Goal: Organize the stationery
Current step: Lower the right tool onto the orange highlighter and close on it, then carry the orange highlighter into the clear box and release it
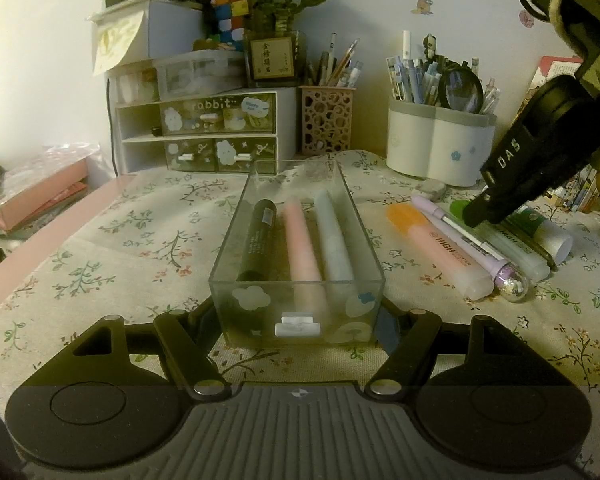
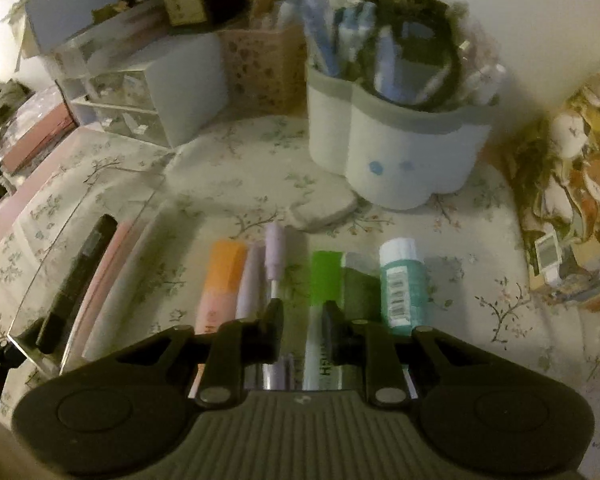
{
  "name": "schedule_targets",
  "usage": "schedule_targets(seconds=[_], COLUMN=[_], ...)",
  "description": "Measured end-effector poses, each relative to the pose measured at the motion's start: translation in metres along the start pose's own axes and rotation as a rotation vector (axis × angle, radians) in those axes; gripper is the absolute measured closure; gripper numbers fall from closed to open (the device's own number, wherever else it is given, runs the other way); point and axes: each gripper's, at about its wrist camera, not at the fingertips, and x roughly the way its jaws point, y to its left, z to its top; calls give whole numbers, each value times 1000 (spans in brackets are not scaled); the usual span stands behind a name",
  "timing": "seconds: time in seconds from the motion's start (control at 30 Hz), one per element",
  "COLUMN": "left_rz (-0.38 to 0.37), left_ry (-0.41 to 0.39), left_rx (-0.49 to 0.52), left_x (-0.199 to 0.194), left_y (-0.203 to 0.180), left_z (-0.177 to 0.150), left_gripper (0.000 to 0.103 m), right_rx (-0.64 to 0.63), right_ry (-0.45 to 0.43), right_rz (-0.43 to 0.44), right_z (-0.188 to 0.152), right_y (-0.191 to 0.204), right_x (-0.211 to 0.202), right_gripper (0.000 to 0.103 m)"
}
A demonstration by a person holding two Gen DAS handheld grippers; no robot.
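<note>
A clear plastic drawer (image 1: pixel 236 224) lies on the floral cloth and holds a black marker (image 1: pixel 258 238), a pink highlighter (image 1: pixel 300 240) and a pale blue one (image 1: pixel 334 240). My left gripper (image 1: pixel 298 320) is shut on the drawer's near end. To its right lie an orange-capped highlighter (image 2: pixel 220 280), a lilac pen (image 2: pixel 274 256), a green-capped highlighter (image 2: pixel 326 280) and a teal glue bottle (image 2: pixel 402 284). My right gripper (image 2: pixel 302 316) hangs open over the lilac pen and the green highlighter, fingers (image 2: pixel 274 314) apart.
A white pen holder (image 1: pixel 440 148) full of pens stands at the back right, a lattice pen cup (image 1: pixel 326 120) beside it, and a drawer organizer (image 1: pixel 204 132) at the back left. An eraser (image 2: pixel 324 210) lies in front of the holder. Books lie at the left edge.
</note>
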Motion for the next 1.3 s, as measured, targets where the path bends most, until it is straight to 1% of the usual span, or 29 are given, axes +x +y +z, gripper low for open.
schedule_targets(seconds=[0.07,0.13,0.17,0.23,0.43,0.5,0.57,0.6,0.67,0.7,0.77,0.83,0.87,0.9,1.1,1.2,1.23,1.3], left_rz=[0,0,0,0,0,0,1,0,0,0,1,0,0,0,1,1,1,1], left_ry=[0,0,0,0,0,0,0,0,0,0,0,0,0,0,0,0,0,0], left_rx=[1,1,1,0,0,0,0,0,0,0,0,0,0,1,0,0,0,0], left_x=[0,0,0,0,0,0,0,0,0,0,0,0,0,0,0,0,0,0], left_y=[0,0,0,0,0,0,0,0,0,0,0,0,0,0,0,0,0,0], left_z=[0,0,0,0,0,0,0,0,0,0,0,0,0,0,0,0,0,0], left_gripper=[31,31,31,31,31,31,31,31,31,31,31,31,31,31,31,31,31,31], right_rx=[-22,-57,-68,-57,-9,-5,-13,-20,-52,-92,-157,-177,-176,-156,40,152,202,252], right_ry=[-4,16,4,24,20,18,-8,-17,-8,6,28,54,40,41,-18,-51,-56,-50], right_rz=[30,34,40,65,91,82,69,94,144,134,87,46,43,50,160,263,313,377], right_z=[2,4,5,8,6,5,6,6,7,6,1,-1,-1,0,5,11,13,18], right_y=[6,13,16,15,6,6,9,12,23,32,47,56,58,58,38,32,31,34], right_x=[-1,5,6,12,10,8,0,-3,-4,-1,6,16,17,18,1,-12,-15,-16], right_gripper=[94,94,94,91,91,91,91,91,91,91,89,87,87,89,90,90,89,89])
